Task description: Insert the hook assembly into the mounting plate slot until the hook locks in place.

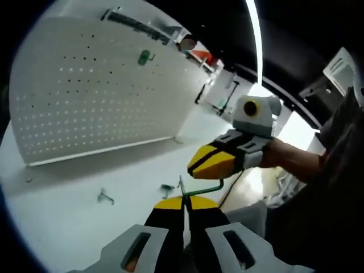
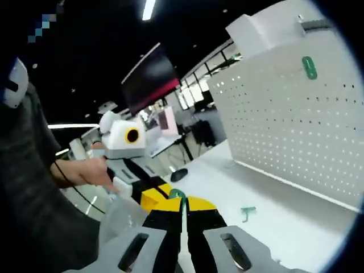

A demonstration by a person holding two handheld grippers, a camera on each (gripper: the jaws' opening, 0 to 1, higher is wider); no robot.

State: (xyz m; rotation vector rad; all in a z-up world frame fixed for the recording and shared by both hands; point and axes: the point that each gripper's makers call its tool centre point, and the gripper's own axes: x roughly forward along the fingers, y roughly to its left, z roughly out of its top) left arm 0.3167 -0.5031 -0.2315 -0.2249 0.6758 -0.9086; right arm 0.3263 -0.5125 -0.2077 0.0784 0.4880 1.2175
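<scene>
Left gripper [image 1: 185, 200], nearest the lens in the left gripper view: two black jaws with yellow tips and grey moulded shoulders, pressed together on the thin green wire hook [image 1: 206, 188]. The hook's stem rises between the tips, and its bent arm runs off to the right of them toward the right gripper [image 1: 196, 166], whose yellow-tipped jaws meet at the wire's far end; whether they actually pinch it cannot be told there. In the right gripper view the right gripper [image 2: 182, 205] has its jaws closed, a glossy green loop of the hook [image 2: 177, 194] showing just above the tips, with the left gripper [image 2: 149, 196] touching from the left, held by a hand [image 2: 85, 170].

Beyond the fingers lies a smooth white table [image 1: 68, 205] carrying two small loose hooks: a grey one [image 1: 104, 197] to the left and a green one [image 1: 166, 187] just left of the tips. Farther off stands the white perforated mounting plate [image 1: 91, 96], upright, with a green clip [image 1: 145, 57] near its top. Behind: dark ceiling, strip light [image 1: 256, 34].
</scene>
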